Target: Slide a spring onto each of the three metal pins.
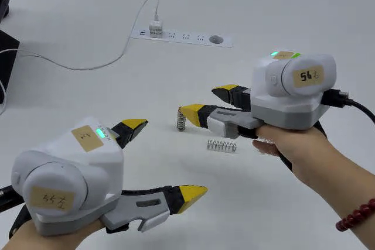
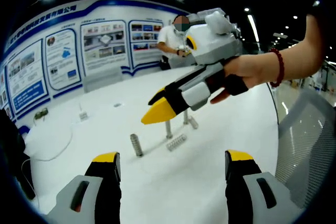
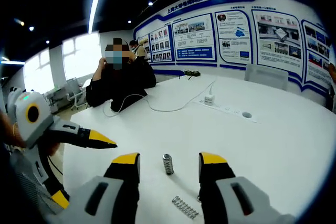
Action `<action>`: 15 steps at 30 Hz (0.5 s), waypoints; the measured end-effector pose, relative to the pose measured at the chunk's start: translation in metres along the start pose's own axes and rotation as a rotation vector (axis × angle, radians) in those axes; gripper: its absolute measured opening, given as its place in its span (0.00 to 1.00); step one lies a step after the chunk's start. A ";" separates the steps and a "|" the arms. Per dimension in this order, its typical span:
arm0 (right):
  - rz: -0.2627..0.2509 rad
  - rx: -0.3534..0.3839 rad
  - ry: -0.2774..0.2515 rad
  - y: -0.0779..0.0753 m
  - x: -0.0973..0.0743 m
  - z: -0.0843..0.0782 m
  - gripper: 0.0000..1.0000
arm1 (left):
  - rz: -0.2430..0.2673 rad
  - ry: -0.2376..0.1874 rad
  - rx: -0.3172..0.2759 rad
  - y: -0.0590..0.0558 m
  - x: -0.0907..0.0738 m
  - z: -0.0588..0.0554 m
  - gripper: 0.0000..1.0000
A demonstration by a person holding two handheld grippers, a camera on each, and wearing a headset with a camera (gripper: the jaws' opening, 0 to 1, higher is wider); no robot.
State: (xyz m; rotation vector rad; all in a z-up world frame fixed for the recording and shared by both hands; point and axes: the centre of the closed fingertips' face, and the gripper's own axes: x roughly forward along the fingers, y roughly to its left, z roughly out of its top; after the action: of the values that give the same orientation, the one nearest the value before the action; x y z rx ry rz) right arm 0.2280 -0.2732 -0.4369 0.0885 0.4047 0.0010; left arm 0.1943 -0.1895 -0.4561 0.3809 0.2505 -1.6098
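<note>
Left gripper is hovering with jaws spread wide, empty — right gripper is hanging open too, tips just beside an upright spring, a loose spring lying nearby.

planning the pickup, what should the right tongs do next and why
Probably lower the open, empty right tongs onto the loose spring lying flat on the table and close; one pin already wears a spring.

The head view looks steeply down; the low gripper views angle toward each other, sharing the upright spring.
</note>
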 end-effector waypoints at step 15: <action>-0.041 0.021 -0.006 -0.012 -0.050 -0.011 0.50 | -0.070 0.040 0.097 -0.003 0.024 -0.002 0.69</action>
State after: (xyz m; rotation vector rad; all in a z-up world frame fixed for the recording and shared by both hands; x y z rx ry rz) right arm 0.1772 -0.2852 -0.4280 0.1009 0.4009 -0.0438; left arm 0.1906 -0.2107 -0.4677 0.4841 0.2186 -1.6888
